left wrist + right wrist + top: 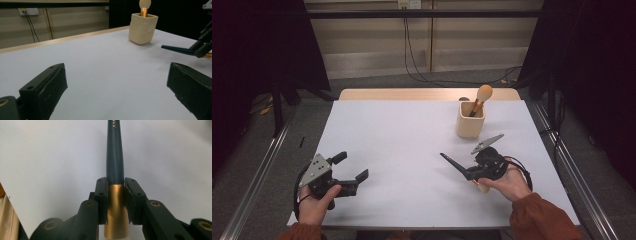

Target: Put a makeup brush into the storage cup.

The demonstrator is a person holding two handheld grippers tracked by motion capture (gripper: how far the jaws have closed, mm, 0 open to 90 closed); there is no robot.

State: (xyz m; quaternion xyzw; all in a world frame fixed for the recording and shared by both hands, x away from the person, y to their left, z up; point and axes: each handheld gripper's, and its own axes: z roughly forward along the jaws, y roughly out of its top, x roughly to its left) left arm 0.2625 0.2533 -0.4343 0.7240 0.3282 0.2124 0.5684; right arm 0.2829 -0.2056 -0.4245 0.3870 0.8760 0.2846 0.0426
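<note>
A makeup brush (114, 152) with a dark blue handle and a gold ferrule is clamped at the ferrule by my right gripper (116, 188). From above, the right gripper (477, 172) hovers over the table's right front. The brush handle (451, 162) points left, and its pale bristle end sticks out by the hand. My left gripper (351, 167) sits at the left front, jaws wide apart and empty; the same left gripper (117, 77) faces across the table. A beige cup (470, 120) toward the back right holds a second brush (483, 95), bristles up.
The white table top (402, 140) has a wooden strip along its far edge. From the left gripper view, the cup (143, 28) stands ahead, with the held brush (175, 49) off to the right. Cables lie on the floor behind the table.
</note>
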